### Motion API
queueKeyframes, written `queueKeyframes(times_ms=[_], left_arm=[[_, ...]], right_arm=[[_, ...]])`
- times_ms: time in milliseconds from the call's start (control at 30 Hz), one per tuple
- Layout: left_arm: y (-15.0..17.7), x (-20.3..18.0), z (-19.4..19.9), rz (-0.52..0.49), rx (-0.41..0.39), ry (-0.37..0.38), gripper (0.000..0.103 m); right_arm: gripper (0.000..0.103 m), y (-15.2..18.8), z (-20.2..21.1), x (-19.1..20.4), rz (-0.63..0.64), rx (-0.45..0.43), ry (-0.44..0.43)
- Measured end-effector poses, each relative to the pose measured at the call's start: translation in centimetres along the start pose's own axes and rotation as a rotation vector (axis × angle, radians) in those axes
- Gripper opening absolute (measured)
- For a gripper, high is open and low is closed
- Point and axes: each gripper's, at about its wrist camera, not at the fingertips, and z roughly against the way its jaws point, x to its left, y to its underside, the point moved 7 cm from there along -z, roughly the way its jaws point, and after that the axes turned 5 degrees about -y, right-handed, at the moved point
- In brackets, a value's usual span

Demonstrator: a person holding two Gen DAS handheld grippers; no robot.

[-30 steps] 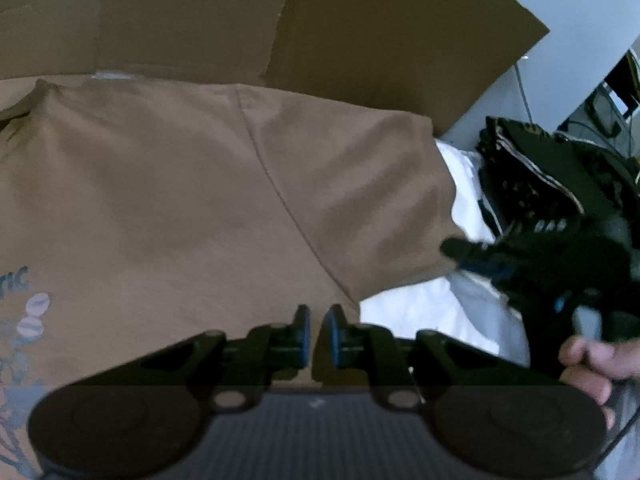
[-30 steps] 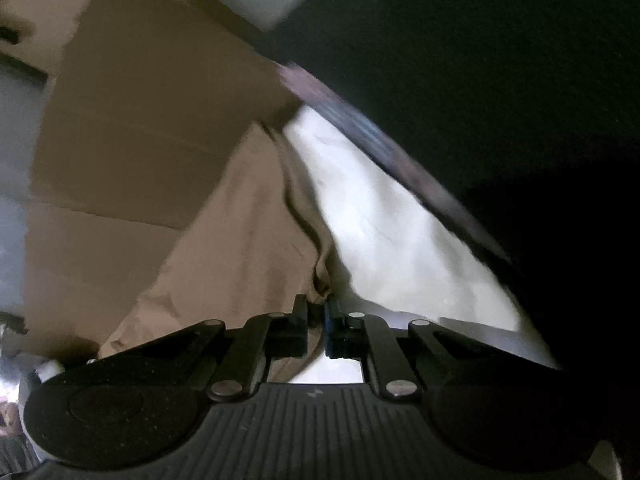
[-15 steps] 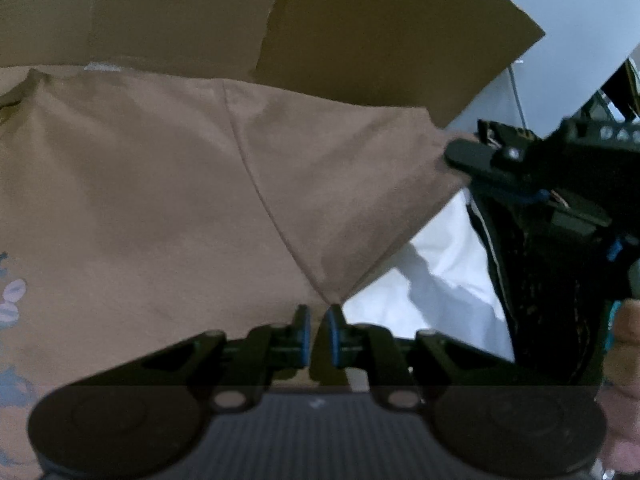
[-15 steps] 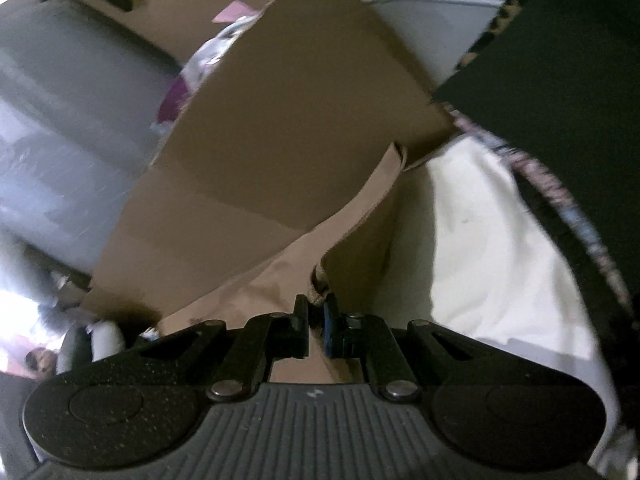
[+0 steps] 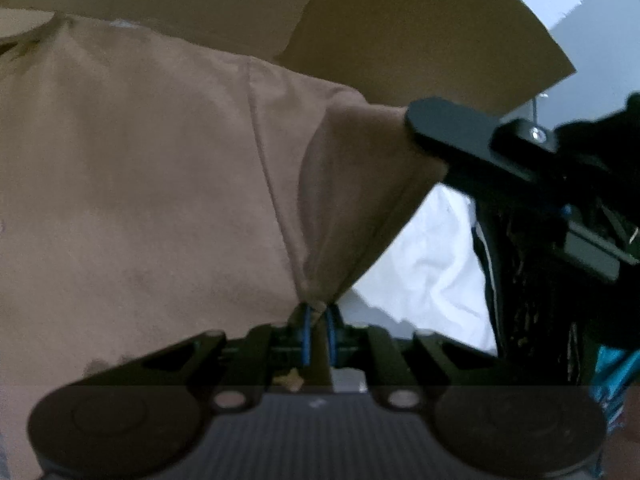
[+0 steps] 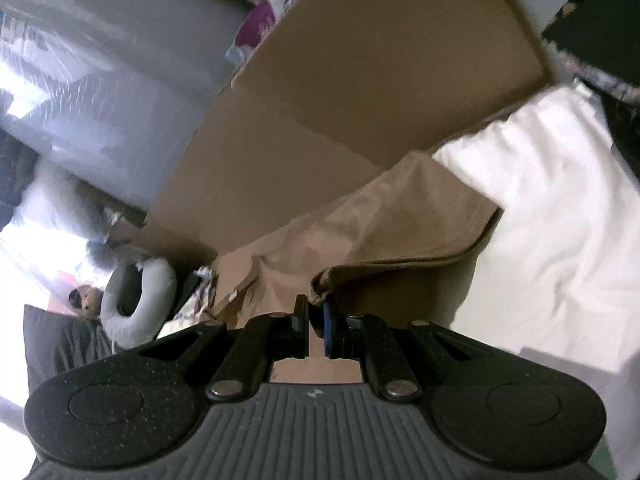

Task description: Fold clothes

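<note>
Shirt [image 5: 140, 200]: tan, spread left of your left claw [image 5: 318, 322], which pinches its underarm corner; your right claw [image 6: 316, 314] clamps the sleeve [image 6: 400, 232] hem, lifted; sleeve runs between both, fold lies leftward over the body

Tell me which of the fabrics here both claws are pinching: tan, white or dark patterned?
The tan t-shirt: the left claw and right claw each pinch its sleeve. The white sheet and dark patterned cloth lie ungripped beside it.
</note>
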Motion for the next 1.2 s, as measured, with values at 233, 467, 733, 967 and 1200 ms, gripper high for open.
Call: queueKeyframes(times_ms=[233,467,733,967,1200], left_arm=[[0.6,1.2,0.1,0.101,-0.025,0.059,0.008],[1.0,2.2,0.0,0.206,-0.040,0.104,0.008],[1.7,2.5,1.1,0.180,-0.021,0.106,0.009],[1.8,4.0,4.0,0.115,-0.008,0.033,0.014],[0.7,4.8,7.2,0.055,-0.049,-0.051,0.026]], right_arm=[[0.004,1.7,-1.0,-0.2,-0.029,0.076,-0.028],[0.004,2.9,-1.4,-0.3,-0.035,0.127,-0.037],[0.010,3.3,-1.2,0.4,-0.027,0.152,-0.050],[0.014,2.7,-0.3,-0.3,-0.037,0.139,-0.043],[0.025,1.8,1.4,-1.9,-0.040,0.093,0.005]])
